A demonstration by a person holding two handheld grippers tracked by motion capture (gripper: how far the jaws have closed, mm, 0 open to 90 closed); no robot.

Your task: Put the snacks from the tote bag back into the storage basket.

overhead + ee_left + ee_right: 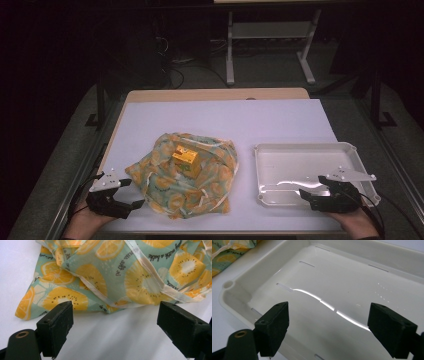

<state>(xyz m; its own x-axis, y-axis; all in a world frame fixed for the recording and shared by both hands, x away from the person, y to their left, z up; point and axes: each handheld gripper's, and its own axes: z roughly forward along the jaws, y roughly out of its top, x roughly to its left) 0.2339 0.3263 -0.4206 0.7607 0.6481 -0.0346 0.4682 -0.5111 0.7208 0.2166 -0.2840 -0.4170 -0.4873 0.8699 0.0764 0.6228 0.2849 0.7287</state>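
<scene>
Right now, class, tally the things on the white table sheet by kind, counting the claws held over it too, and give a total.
Fruit-print cloth bag: 1
Orange carton: 1
White plastic tray: 1
Claws, both open: 2, the left claw and the right claw
Total: 5

My fruit-print cloth bag [120, 272] runs off the top and right edges of my left gripper view, and the orange box's [186, 161] label is too small to read.
</scene>
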